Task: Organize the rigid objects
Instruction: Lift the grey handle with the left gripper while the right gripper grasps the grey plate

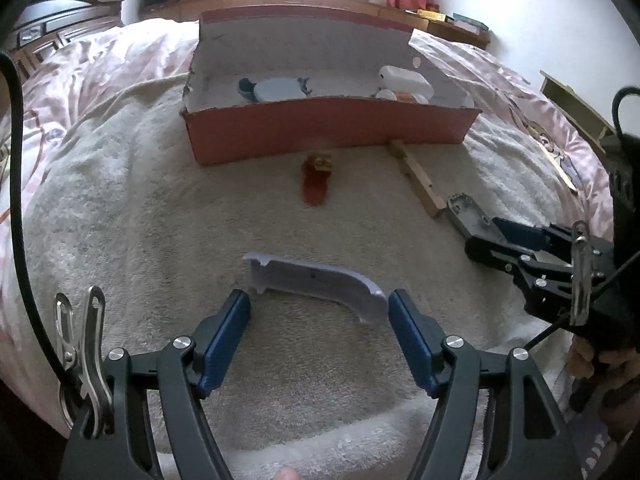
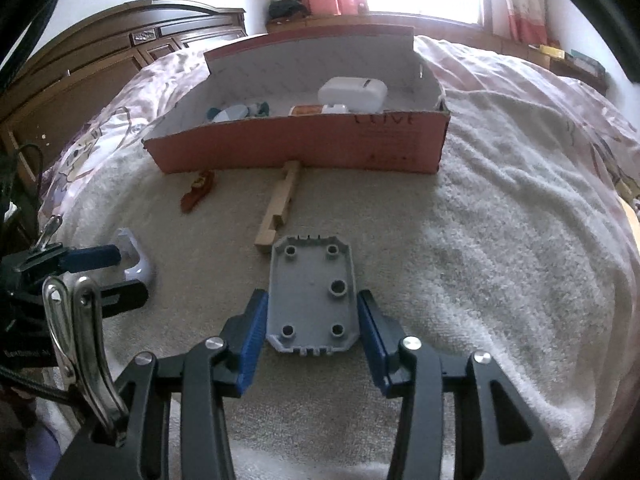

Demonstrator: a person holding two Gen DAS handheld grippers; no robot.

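Left gripper (image 1: 319, 305) spread wide, straddling white curved plastic piece (image 1: 320, 285) on towel (image 1: 120, 216), well short of red box (image 1: 328, 130); not yet gripped. Right gripper (image 2: 312, 320) pinching grey plate (image 2: 312, 296) by side edges, likely for lifting toward box.

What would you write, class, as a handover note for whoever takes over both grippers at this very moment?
Left gripper: open, straddling the white curved plastic piece on the towel, not gripping.
Right gripper: blue pads against both sides of the grey plate, apparently gripped; plate looks still on the towel.
Done: white case, small bottle and blue-and-white item already lie in the red box.
Left: grey plate, white piece, wooden stick and reddish-brown item still go into the box.
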